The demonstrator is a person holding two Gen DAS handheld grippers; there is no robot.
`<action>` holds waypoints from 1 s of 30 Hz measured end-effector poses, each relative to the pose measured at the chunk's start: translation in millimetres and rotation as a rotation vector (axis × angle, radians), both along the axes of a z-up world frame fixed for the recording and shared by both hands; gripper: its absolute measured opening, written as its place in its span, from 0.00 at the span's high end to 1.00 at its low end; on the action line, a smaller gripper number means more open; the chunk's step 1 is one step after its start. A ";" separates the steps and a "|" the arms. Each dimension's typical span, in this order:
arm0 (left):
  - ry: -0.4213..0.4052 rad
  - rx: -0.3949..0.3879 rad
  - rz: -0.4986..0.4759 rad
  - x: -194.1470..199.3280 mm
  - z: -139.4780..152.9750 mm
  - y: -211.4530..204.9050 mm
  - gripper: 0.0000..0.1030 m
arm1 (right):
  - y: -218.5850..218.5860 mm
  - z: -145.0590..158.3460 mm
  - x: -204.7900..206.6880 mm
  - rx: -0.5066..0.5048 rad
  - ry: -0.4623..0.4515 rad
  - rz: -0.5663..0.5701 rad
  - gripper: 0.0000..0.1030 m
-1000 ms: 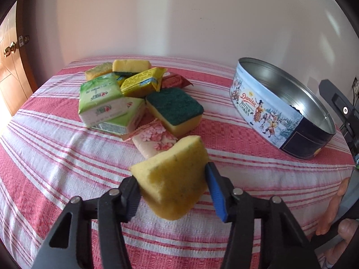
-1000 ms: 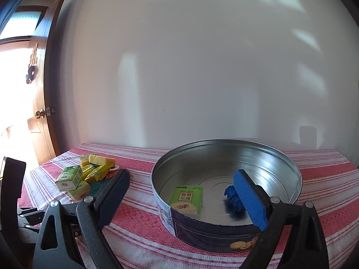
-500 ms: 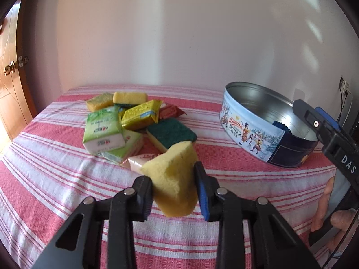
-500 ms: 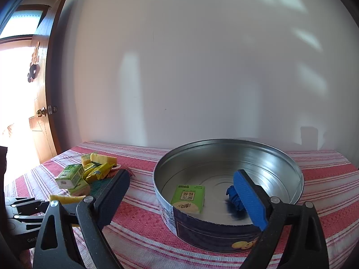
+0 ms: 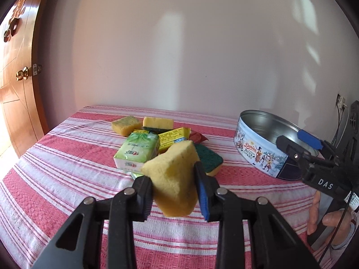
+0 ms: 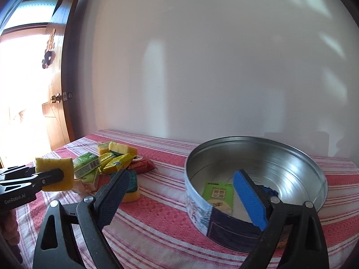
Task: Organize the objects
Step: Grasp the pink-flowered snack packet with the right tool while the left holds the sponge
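1. I'm pinching a yellow sponge [image 5: 177, 177] w/ the left tool [image 5: 174, 192], pads squeezing it in, sponge hanging clear above the table [image 5: 56, 179].
2. I'm holding the right tool [image 6: 181, 192] spread wide, nothing in it, one pad over the tin [image 6: 255, 179], other outside its wall.
3. Tin is sitting on the right, open, w/ a green pack [image 6: 218, 194] lying inside.
4. Pile [image 5: 145, 139] of sponges & packs is lying mid-table, well apart from the tin.

Tin [image 5: 264, 152] right of packet pile [image 5: 139, 150], both on table [image 5: 56, 179]
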State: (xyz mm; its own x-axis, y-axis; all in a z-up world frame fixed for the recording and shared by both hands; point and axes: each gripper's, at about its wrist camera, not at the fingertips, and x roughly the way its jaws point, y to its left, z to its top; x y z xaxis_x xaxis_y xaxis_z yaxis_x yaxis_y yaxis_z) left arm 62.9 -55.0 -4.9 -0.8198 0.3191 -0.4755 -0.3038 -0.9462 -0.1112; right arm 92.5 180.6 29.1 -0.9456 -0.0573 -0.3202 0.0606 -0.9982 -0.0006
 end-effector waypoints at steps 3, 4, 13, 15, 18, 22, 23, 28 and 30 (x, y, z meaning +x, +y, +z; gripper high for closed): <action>0.006 0.031 -0.022 2.8 -0.5 -8.8 0.69 | -19.3 -2.7 -12.5 0.026 -0.037 0.037 0.08; 0.008 0.052 -0.036 4.4 0.2 -13.8 0.72 | -25.1 -3.9 -16.8 0.029 -0.053 0.049 0.08; 0.064 0.060 -0.034 11.2 9.2 -42.2 0.74 | -65.2 -21.0 -63.8 0.056 -0.226 0.138 0.08; 0.060 0.068 -0.017 10.6 8.5 -49.0 0.74 | -75.8 -25.9 -75.1 0.072 -0.267 0.156 0.08; 0.054 0.069 0.014 7.5 5.7 -57.4 0.74 | -87.7 -31.8 -83.4 0.077 -0.317 0.192 0.08; 0.054 0.077 0.059 5.7 5.9 -67.3 0.74 | -101.5 -35.8 -73.1 0.031 -0.349 0.285 0.08; 0.052 0.083 0.067 5.0 6.3 -70.1 0.74 | -108.6 -37.2 -70.6 0.034 -0.358 0.308 0.08; 0.038 0.073 0.089 4.7 3.2 -71.9 0.74 | -140.9 -47.3 -71.0 0.048 -0.420 0.391 0.19; 0.034 0.069 0.092 6.3 3.4 -72.2 0.74 | -149.0 -52.1 -76.5 0.060 -0.455 0.398 0.31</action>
